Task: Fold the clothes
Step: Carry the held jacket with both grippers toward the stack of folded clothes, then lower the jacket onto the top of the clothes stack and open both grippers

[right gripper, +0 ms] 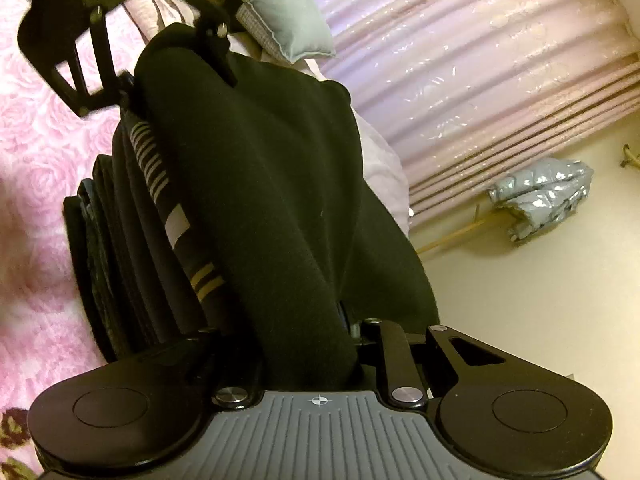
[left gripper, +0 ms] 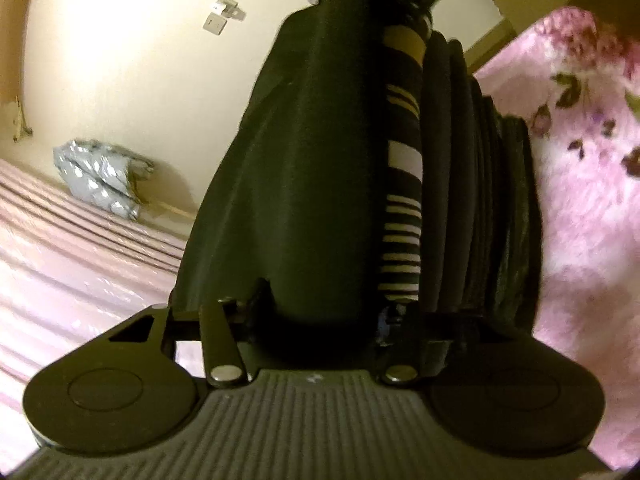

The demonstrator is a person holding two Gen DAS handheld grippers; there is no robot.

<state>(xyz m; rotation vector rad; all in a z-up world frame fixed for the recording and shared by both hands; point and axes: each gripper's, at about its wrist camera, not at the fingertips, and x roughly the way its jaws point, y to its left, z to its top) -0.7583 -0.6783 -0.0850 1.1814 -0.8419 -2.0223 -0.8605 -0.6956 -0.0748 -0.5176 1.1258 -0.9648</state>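
Black folded garment (left gripper: pixel 312 168) fills both grippers' jaws.

Your inventory, by surface:
- black garment (right gripper: pixel 280 208): matt, fleecy cloth
- striped piece (left gripper: pixel 402 200): smooth woven cloth
- pink blanket (left gripper: pixel 592 200): fluffy plush
- bedspread (right gripper: pixel 480 60): glossy satin-like, ribbed
- silver bag (left gripper: pixel 100 178): shiny, crinkled
- right gripper (right gripper: pixel 344 336): matt black plastic, bright metal pins

You had open bedspread (left gripper: pixel 72 248) from 8 to 10 o'clock; the dark garment (left gripper: pixel 312 168) blocked 12, the stacked clothes (left gripper: pixel 472 208) 1, the silver bag (left gripper: pixel 100 180) 10.
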